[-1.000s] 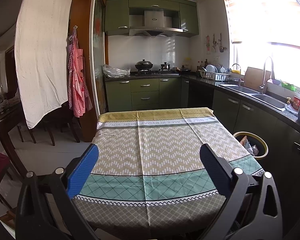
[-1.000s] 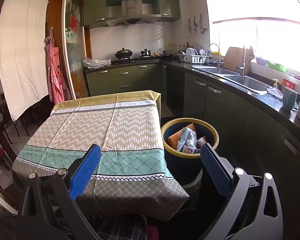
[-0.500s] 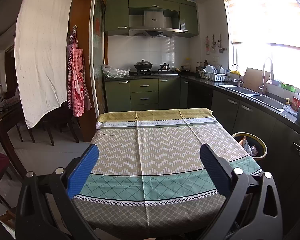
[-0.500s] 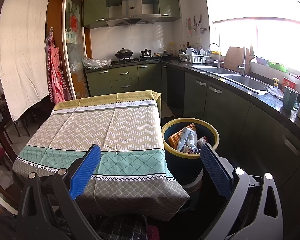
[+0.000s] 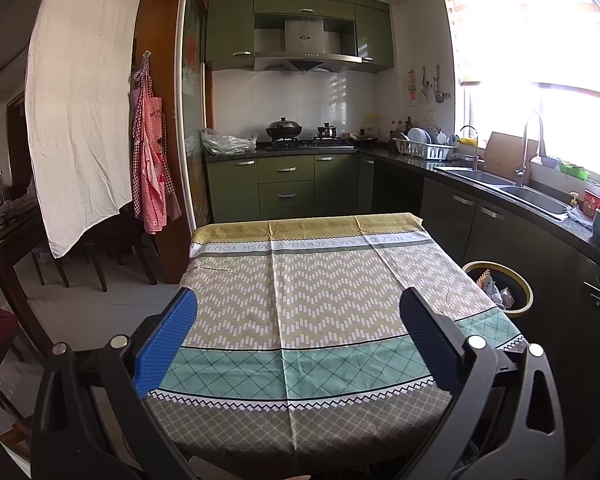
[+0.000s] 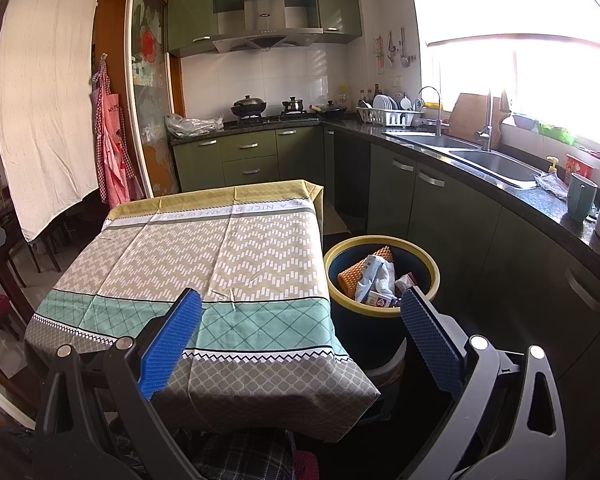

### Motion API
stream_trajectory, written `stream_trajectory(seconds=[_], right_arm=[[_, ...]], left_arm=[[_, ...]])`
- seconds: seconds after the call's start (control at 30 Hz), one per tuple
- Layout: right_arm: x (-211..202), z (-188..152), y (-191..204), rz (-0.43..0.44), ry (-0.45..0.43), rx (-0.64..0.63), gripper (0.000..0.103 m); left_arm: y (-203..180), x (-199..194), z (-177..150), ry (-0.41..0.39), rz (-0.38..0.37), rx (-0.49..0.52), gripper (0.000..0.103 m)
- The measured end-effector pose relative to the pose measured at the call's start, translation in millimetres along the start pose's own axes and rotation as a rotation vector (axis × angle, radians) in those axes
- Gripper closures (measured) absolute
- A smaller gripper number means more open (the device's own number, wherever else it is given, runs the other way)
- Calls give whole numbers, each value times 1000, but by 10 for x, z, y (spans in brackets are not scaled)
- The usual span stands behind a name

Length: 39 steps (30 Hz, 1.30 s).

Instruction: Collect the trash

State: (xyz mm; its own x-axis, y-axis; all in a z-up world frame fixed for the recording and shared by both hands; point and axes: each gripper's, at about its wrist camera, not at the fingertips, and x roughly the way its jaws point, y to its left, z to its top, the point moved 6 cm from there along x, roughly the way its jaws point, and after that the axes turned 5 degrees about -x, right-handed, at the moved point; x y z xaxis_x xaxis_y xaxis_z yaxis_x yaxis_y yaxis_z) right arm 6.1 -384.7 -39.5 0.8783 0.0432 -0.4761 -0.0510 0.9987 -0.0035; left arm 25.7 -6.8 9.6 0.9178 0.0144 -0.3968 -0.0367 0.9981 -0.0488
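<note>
The right hand-held gripper hangs wide open and empty over the near right corner of the cloth-covered worktop, and the left hand-held gripper gapes just as wide with nothing in it over the same worktop's near edge. The trash (a crumpled white wrapper, an orange waffled piece, small cartons) already sits in the yellow-rimmed bin, at 1 o'clock in the right view, just beside the worktop's right edge. The likely slip is overlooking the thin pale sliver lying on the cloth at 11 o'clock, or snagging the cloth while pinching something so flat.
</note>
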Motion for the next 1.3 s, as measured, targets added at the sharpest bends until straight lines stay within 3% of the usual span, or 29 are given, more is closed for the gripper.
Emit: stream_trajectory(seconds=[0.67, 1.0, 1.3], right_arm=[[32, -11, -8, 6, 4, -5, 5], [52, -15, -23, 8, 6, -6, 5], [68, -34, -46, 10, 10, -1, 5]], left_arm=[[-38, 31, -17, 19, -48, -15, 7], [-80, 55, -31, 2, -22, 25, 7], [11, 94, -13, 31, -34, -21, 7]])
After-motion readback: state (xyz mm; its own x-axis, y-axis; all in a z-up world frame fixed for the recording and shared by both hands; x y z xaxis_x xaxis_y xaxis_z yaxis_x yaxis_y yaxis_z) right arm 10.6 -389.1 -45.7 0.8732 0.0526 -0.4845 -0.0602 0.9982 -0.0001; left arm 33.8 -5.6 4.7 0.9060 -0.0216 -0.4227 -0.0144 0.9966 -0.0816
